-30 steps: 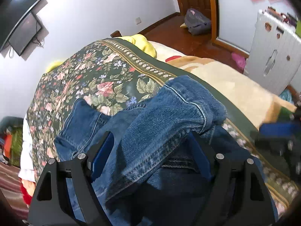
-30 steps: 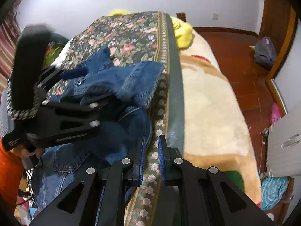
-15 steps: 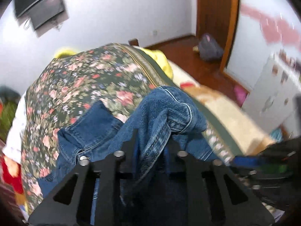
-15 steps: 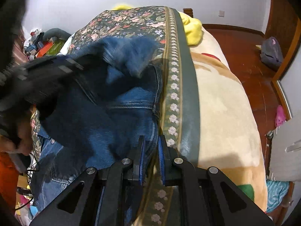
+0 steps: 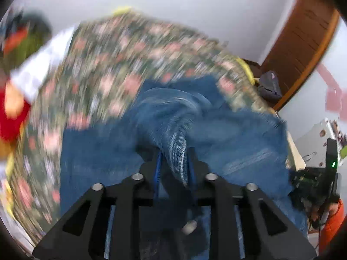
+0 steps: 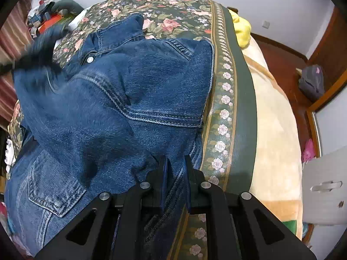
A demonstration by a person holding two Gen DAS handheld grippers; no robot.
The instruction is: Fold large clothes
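Left wrist view: badly smeared, no writing legible; left gripper (image 5: 174,162) tilted downward, jaws just eased wider yet clamped on a twisted fold of the denim jacket (image 5: 227,134) lying over the flowered bedspread (image 5: 104,69). Right wrist view: sharp; right gripper (image 6: 175,173) angled steeply down, pinched tight on jacket hem beside the bedspread border; left edge blurred.

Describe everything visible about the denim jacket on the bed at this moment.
The denim jacket is dark blue with pale topstitching, a collar, a metal button and a flapped pocket. It lies rumpled and partly folded on the floral bedspread, one edge along the green border. The right gripper is shut on its near edge. The left gripper has a bunched fold between its fingers, its jaws just having opened slightly; that view is motion-blurred.
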